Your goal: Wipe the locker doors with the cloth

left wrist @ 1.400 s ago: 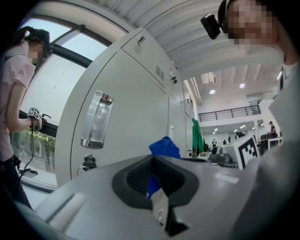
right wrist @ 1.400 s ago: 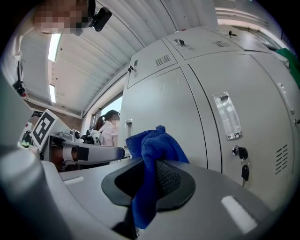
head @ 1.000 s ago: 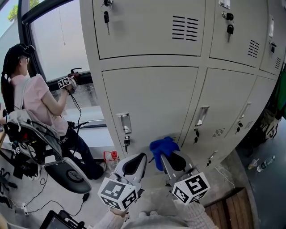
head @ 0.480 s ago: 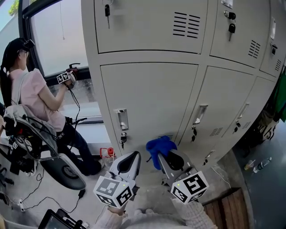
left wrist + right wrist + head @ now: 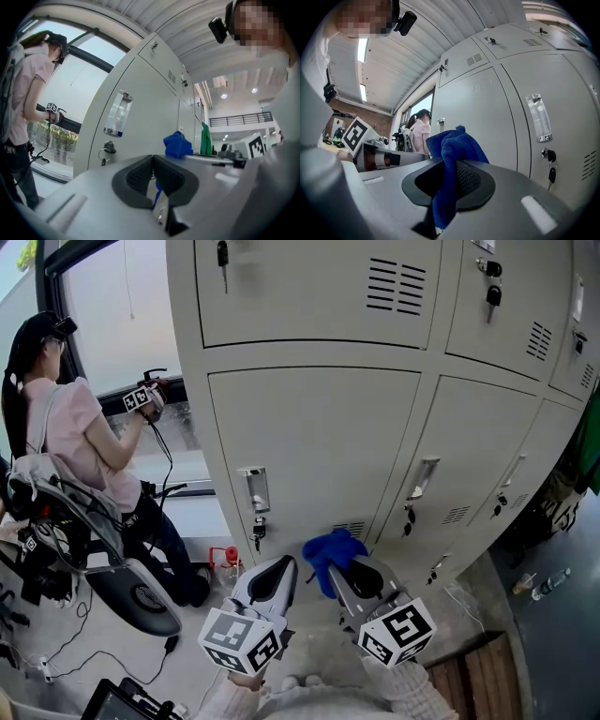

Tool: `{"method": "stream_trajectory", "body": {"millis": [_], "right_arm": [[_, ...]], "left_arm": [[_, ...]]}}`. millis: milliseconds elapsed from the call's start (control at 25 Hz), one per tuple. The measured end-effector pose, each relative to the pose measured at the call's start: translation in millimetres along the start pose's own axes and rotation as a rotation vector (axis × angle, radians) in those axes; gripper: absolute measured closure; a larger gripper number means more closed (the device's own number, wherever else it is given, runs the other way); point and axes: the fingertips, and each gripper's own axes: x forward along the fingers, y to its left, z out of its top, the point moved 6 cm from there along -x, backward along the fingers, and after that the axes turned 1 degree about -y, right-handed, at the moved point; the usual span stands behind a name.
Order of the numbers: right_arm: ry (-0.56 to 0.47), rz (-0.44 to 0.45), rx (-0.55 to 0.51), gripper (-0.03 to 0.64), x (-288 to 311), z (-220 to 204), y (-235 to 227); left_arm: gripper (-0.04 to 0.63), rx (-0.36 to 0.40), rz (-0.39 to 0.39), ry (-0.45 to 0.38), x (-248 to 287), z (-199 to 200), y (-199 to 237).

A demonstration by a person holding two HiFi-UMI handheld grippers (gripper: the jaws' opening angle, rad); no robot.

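Note:
Grey metal lockers [image 5: 319,437] fill the head view, each door with a handle, a lock and a vent. A bunched blue cloth [image 5: 328,549] sticks out of my right gripper [image 5: 349,570], which is shut on it, low in front of the lower left door near its vent; whether it touches the door does not show. In the right gripper view the cloth [image 5: 452,147] hangs between the jaws. My left gripper [image 5: 277,577] sits just left of it, shut and empty. The left gripper view shows that door's handle [image 5: 117,114], its key [image 5: 108,149] and the cloth [image 5: 177,144].
A seated person in a pink top [image 5: 75,442] holds another gripper at the window on the left. Their chair [image 5: 122,587] and floor cables [image 5: 66,652] lie close by. A small red-capped bottle [image 5: 231,557] stands at the locker's foot. Bottles [image 5: 553,579] and wooden slats [image 5: 487,671] are at the right.
Both grippers and the cloth keep nearly the same pose. They have drifted slightly left along the lower door. The head view has shifted a little.

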Motion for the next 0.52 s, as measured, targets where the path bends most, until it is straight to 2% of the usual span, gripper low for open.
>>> {"method": "stream_trajectory", "body": {"millis": [240,520], "right_arm": [[0.008,0.007,0.003,0.560,3.9,-2.2,2.0],[-0.008,-0.019,0.005,0.560,2.1,0.8,-2.9]], "left_arm": [[0.595,0.063,-0.003,0.014,3.5,-1.9,-1.2],[0.595,0.067,-0.033,0.015,9.5,2.3,-3.2]]}}
